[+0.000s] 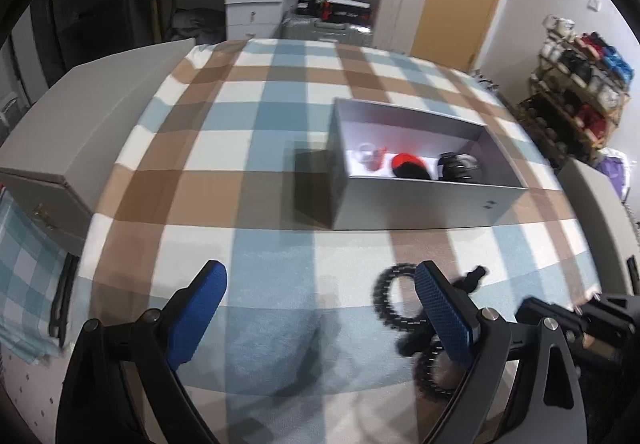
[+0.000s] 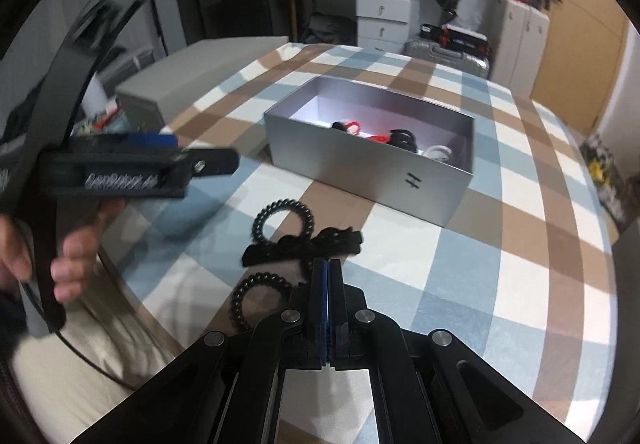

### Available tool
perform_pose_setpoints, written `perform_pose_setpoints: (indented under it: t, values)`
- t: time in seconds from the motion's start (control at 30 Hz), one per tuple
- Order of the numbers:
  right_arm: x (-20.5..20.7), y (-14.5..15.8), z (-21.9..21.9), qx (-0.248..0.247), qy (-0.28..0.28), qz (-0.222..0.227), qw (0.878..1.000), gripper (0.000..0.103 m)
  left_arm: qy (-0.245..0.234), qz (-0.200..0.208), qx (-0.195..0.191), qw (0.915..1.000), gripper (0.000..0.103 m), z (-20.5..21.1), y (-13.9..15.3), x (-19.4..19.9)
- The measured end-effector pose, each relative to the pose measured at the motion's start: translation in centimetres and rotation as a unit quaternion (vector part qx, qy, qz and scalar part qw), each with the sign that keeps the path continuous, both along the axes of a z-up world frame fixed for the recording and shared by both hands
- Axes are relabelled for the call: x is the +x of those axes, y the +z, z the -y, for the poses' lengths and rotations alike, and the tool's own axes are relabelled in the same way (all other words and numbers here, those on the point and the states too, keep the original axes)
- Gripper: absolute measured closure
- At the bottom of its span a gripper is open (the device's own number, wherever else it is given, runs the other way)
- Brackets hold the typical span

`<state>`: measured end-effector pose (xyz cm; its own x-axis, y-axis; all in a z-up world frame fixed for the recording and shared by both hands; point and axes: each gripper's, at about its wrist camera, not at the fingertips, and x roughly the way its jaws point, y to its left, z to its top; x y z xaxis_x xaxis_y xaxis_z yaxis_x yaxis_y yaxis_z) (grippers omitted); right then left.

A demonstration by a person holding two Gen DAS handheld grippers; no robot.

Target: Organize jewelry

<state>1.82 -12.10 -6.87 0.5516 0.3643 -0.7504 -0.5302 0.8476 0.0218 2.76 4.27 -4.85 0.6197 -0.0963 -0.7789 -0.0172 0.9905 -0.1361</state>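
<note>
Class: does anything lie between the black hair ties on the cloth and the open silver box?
Nothing visible does. Only bare checked cloth lies between the hair ties and the box, whose near wall must be cleared.

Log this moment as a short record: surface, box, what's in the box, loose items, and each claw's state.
surface: plaid blanket
box: open grey box, lid off
box contents: red and black hair ties, one whitish piece
loose items: two black coil hair ties and a black bow tie piece, in front of the box
left claw: open, holding nothing
right claw: shut, beside the black bow piece; grip unclear
</note>
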Motion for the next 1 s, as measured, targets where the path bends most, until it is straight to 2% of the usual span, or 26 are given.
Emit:
perform_pose_setpoints:
  t: [0.1, 0.2, 0.3, 0.4, 0.43, 0.5, 0.53, 0.6, 0.8, 1.0]
  values:
    - [1.1, 0.7, 2.0, 0.043, -0.040, -0.016, 0.998, 0.098, -0.047, 0.016, -0.014, 0.9987, 0.011, 1.2, 0.5, -0.5]
    - [2.5, 1.0, 5.1, 0.092, -0.100, -0.038, 0.990, 0.084, -0.096, 0.016, -0.011, 0.9952, 0.011, 3.0, 0.2, -0.6]
    - [3.1, 1.2, 6.8, 0.116, -0.133, -0.047, 0.983, 0.083, -0.140, 0.005, 0.027, 0.9897, 0.011, 5.3, -0.8, -0.6]
    - [3.0, 1.4, 7.2, 0.124, -0.134, -0.050, 0.982, 0.078, -0.171, 0.010, 0.069, 0.9828, 0.011, 7.1, -1.5, -0.7]
    - [2.8, 1.5, 7.1, 0.123, -0.129, -0.048, 0.983, 0.075, -0.176, 0.010, 0.078, 0.9812, 0.015, 7.4, -1.6, -0.7]
    - [2.5, 1.7, 6.7, 0.122, -0.116, -0.042, 0.985, 0.072, -0.185, -0.001, 0.086, 0.9789, 0.039, 7.6, -2.2, -0.5]
    - [2.4, 1.8, 6.5, 0.121, -0.111, -0.038, 0.986, 0.070, -0.187, -0.007, 0.085, 0.9786, 0.045, 7.7, -2.4, -0.2]
    - [2.2, 1.9, 6.3, 0.123, -0.102, -0.034, 0.987, 0.067, -0.190, -0.023, 0.076, 0.9785, 0.064, 7.4, -2.8, 0.2]
    - [2.1, 2.0, 6.4, 0.131, -0.098, -0.034, 0.986, 0.063, -0.207, -0.033, 0.064, 0.9756, 0.085, 8.0, -3.1, -0.1]
    - [2.1, 2.0, 6.4, 0.133, -0.095, -0.035, 0.986, 0.061, -0.221, -0.027, 0.091, 0.9706, 0.093, 8.9, -3.4, -0.6]
